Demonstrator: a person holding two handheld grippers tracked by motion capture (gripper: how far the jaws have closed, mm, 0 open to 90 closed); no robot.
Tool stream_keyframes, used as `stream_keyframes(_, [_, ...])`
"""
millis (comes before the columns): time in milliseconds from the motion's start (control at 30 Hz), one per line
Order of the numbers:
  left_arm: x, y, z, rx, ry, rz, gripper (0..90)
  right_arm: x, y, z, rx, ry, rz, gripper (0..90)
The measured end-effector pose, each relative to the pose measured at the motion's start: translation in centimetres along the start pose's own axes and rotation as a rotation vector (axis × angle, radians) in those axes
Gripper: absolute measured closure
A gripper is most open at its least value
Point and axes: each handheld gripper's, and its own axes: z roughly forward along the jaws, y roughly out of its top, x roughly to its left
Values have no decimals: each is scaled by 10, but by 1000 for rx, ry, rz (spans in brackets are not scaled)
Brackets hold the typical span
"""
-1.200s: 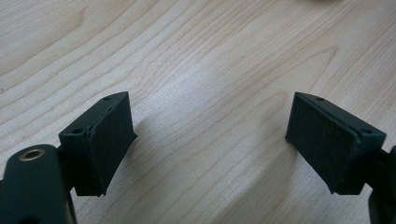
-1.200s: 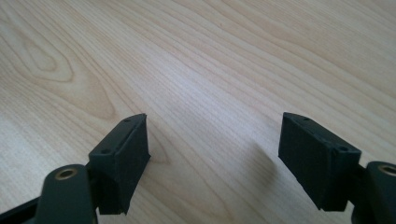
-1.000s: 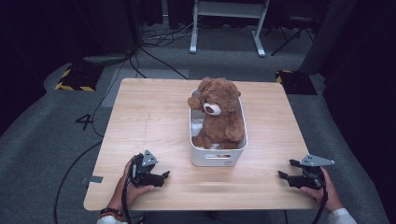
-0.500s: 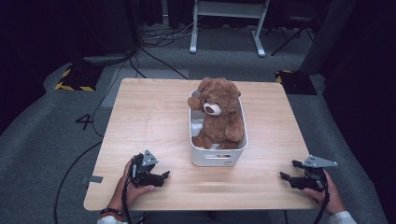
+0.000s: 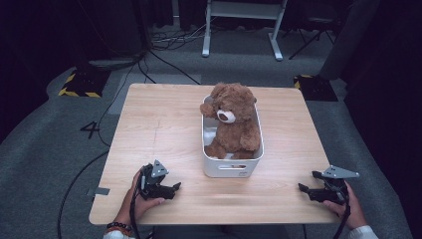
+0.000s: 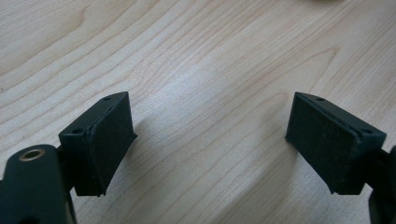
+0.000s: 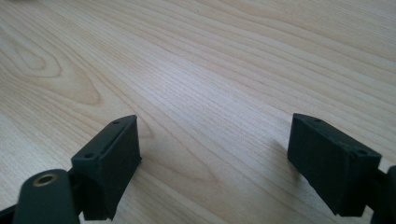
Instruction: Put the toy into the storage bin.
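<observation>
Your teddy bear (image 5: pixel 233 122) sits upright in the white bin (image 5: pixel 232 167) in the middle of the table (image 5: pixel 159 124), a bit toward the far side; it leans on the bin's back wall, with its head and arms poking up over the rim and its feet down near the front wall; nothing is touching it.

It looks like the bear's part is either done or not started; the bear is in the bin, and both of your grippers are well away from it, low over the wood near your edge; if you mean to lift it out, all of that is left to do.

Your left gripper (image 5: pixel 173 188) is near the front left corner, and its jaws are spread wide with nothing between them; in the left gripper view you see just bare wood in the gap (image 6: pixel 210 140). Your right gripper (image 5: pixel 304 188) is at the front right edge, also spread wide and holding nothing (image 7: pixel 215 149).

The bear is brown, soft and fuzzy, with a pale snout; it should squash a little when you pinch it; the bin is smooth, hard plastic with round corners and a slot handle in front; the table is pale wood with wavy lines; the jaw pads are flat, black and a bit rough.
</observation>
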Motion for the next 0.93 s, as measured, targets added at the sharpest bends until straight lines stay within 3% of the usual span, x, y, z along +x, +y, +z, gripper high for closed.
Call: stream_keyframes(933, [0, 1, 1, 3, 6, 0, 146, 0, 0, 1, 4, -9, 7, 148])
